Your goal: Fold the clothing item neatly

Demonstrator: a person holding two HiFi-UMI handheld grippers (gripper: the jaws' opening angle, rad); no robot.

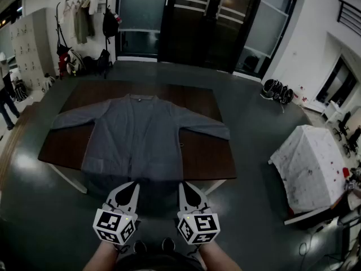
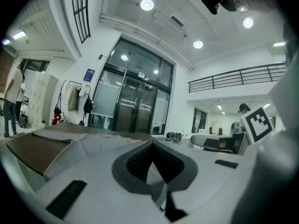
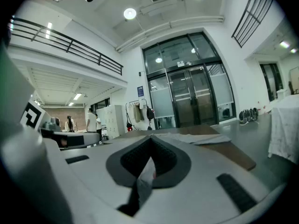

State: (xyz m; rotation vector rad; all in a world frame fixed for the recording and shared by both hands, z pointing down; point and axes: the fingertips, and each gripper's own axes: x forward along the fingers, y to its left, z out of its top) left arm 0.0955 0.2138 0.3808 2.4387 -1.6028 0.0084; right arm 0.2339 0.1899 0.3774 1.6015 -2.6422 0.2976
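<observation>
Left gripper (image 1: 133, 186), right gripper (image 1: 185, 187): fingers closed, holding nothing.

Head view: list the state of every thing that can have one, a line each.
Grey garment: unfolded, spread flat on the table, sleeves out.
Left gripper: shut, empty, short of the table.
Right gripper: shut, empty, short of the table.
Glass doors: closed.
White cloth: draped over something at the right.

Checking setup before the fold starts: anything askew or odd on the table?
Nothing stands out. The gray jacket lies flat on the table, sleeves spread. The left gripper and right gripper are shut and empty.
</observation>
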